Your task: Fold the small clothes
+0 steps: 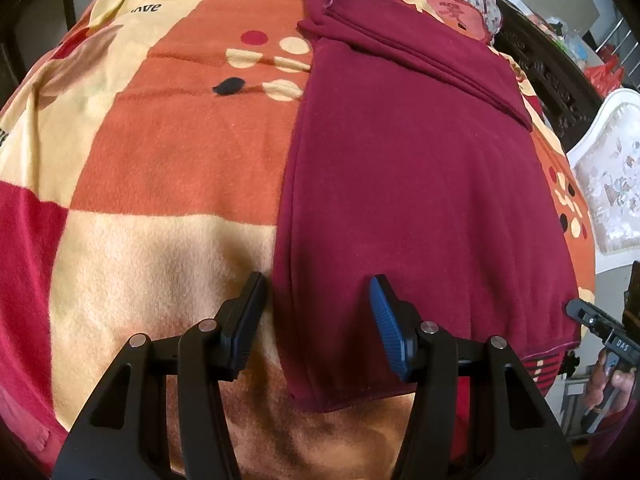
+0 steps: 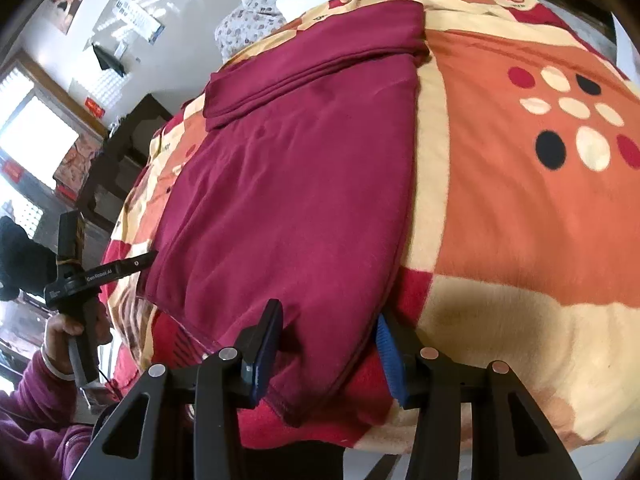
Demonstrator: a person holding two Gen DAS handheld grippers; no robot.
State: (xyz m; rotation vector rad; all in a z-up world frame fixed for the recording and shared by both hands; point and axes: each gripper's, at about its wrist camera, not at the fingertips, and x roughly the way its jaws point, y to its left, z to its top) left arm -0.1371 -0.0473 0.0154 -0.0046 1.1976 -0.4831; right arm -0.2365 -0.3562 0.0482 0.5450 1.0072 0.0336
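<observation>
Now seemingly at the hem-grasp stage of a fold, with sides and sleeves apparently already turned in. Leftmost, only bare checked blanket. Next, the left gripper, pointing steeply down, fingers about half-wide and holding nothing: black finger over the blanket just beside the cloth's edge, blue pad over the near left corner of the maroon garment. In the middle, that garment lying flat and lengthwise on the blanket, hem nearest, a sleeve fold laid slantwise across the far end. Further right, the right gripper at the near right corner, fingers narrower, cloth between them, dark finger on top and blue pad against the side edge; no firm pinch to be seen. Rightmost, more open blanket. Next, probably: lower the left fingers around the hem corner, close both sides on the cloth, then lift evenly and carry the hem toward the far end, keeping the edges in line.
</observation>
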